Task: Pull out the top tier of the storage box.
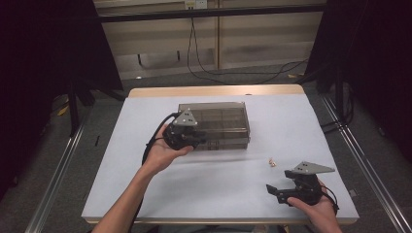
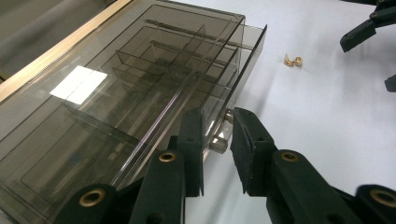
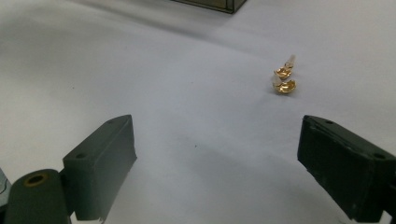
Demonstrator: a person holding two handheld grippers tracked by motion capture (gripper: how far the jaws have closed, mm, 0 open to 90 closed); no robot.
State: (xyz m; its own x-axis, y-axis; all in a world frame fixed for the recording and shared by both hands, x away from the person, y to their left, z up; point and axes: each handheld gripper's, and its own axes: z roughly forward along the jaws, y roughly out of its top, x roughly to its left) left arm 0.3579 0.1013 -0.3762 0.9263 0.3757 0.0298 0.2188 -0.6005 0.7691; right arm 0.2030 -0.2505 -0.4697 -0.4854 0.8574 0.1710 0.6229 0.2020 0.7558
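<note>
Metal drawer knob between nearly closed left gripper fingers; gold earrings beyond spread right gripper fingers.

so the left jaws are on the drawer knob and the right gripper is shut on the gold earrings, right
Not quite. The right gripper is open, its jaws wide apart and short of the earrings, as the right gripper view shows. The left gripper is on the drawer knob.

No legible text, labels, brand marks or numbers appear. A small pale plate on the far wall may carry print, but it is too blurred to read.
</note>
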